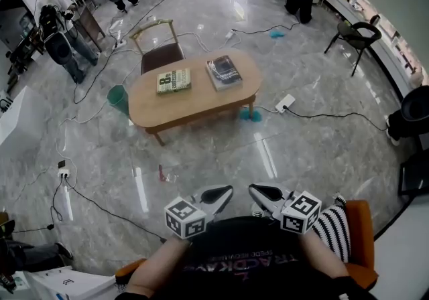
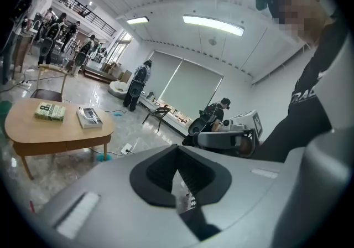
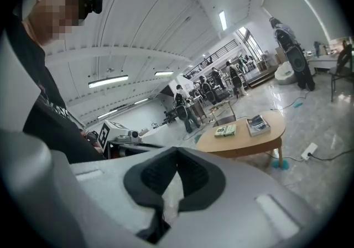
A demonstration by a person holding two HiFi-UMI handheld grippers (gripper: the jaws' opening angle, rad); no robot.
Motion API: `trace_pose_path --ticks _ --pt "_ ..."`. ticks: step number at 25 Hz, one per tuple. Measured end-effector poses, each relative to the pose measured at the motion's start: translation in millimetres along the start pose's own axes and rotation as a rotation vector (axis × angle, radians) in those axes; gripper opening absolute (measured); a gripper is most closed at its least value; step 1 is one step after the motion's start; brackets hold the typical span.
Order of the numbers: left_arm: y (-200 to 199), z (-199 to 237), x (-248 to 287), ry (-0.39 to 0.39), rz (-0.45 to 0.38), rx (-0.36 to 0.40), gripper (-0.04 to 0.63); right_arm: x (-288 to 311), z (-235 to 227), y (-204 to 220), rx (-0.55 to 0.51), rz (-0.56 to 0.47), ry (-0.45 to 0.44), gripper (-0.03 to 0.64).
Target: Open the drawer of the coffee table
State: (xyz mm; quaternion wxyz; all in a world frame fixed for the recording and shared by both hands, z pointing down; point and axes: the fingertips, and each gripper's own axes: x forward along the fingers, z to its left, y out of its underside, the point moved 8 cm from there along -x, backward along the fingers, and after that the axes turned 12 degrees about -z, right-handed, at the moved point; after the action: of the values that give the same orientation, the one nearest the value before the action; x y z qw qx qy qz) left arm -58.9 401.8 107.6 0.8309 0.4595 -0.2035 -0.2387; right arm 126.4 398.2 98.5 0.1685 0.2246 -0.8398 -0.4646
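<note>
Left tool (image 1: 221, 193): clenched, empty, held well short of the bench (image 1: 191, 106).
Right tool (image 1: 263, 192): clenched, empty, held likewise.

two books (image 1: 199, 76) on coffee table (image 1: 167, 110) — chair (image 1: 159, 47) behind | both tools well before it

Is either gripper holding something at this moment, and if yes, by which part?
Nothing is held. The left gripper and the right gripper are both shut and empty, well away from the coffee table.
</note>
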Motion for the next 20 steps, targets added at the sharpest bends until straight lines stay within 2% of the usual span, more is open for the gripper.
trace_pose_path --ticks 10,20 --pt "3.7 -3.3 34.9 0.021 0.046 0.027 0.0 -18.5 -31.3 -6.6 0.036 -0.035 0.034 0.002" --pt "4.4 -2.5 81.0 -0.015 0.057 0.028 0.002 -37.1 -75.4 -20.9 0.072 -0.058 0.031 0.002"
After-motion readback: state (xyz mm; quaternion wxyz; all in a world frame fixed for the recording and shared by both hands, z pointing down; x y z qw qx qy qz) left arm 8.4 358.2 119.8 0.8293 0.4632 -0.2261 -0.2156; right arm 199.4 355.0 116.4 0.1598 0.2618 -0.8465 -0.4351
